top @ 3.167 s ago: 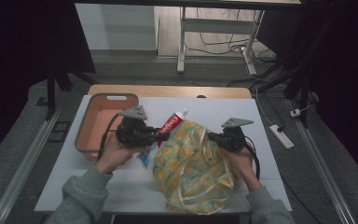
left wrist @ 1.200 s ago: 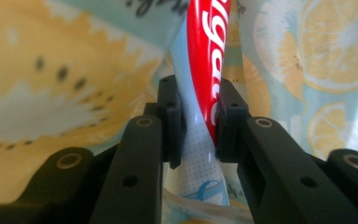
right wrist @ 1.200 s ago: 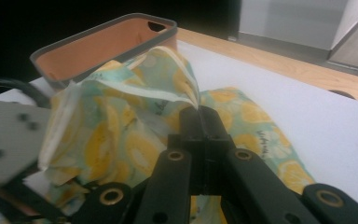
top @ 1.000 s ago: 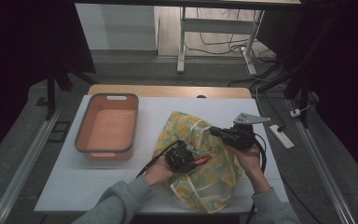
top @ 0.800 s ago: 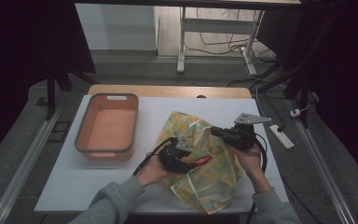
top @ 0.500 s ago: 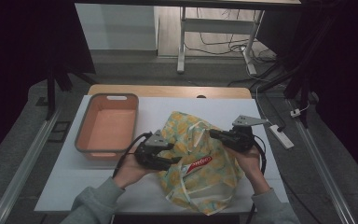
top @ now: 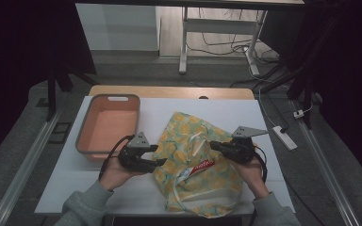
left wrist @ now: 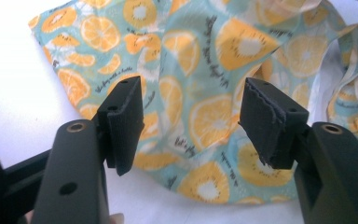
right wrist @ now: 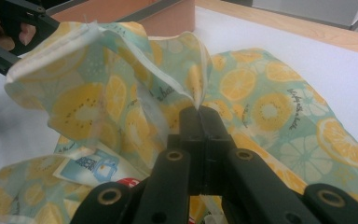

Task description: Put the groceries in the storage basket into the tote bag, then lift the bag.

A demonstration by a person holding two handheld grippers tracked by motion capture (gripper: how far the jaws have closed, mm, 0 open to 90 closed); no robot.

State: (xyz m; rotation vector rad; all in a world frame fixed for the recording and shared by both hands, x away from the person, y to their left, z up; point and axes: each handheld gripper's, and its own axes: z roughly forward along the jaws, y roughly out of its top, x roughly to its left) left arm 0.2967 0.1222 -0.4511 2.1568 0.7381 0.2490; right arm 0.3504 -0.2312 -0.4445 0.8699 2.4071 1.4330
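Two things sit on the white surface [top: 99,188]: an orange tray [top: 107,126] at the far left, with nothing visible inside, and a fruit-print cloth bag [top: 195,174] to its right, lying near the person's edge. A toothpaste tube [top: 199,167] lies in the bag's mouth, its red-and-white end showing, so the packing looks mostly done; what seems left is settling the tube deeper and closing the opening.

The left gripper [top: 156,161] rests at the bag's left edge. In the left gripper view its jaws stand spread wide apart, holding nothing, with the orange-slice fabric [left wrist: 191,93] lying just beyond and between them, not touched.

Farther right, the right gripper [top: 215,146] is clenched on the bag's rim; the right gripper view shows its jaws pressed together with a fold of the fabric [right wrist: 121,79] pinched at their tips and lifted, so the mouth stands up and open. The printed tube [right wrist: 91,167] lies low inside, left of those jaws. How much of the tube is already under the cloth I cannot quite tell.
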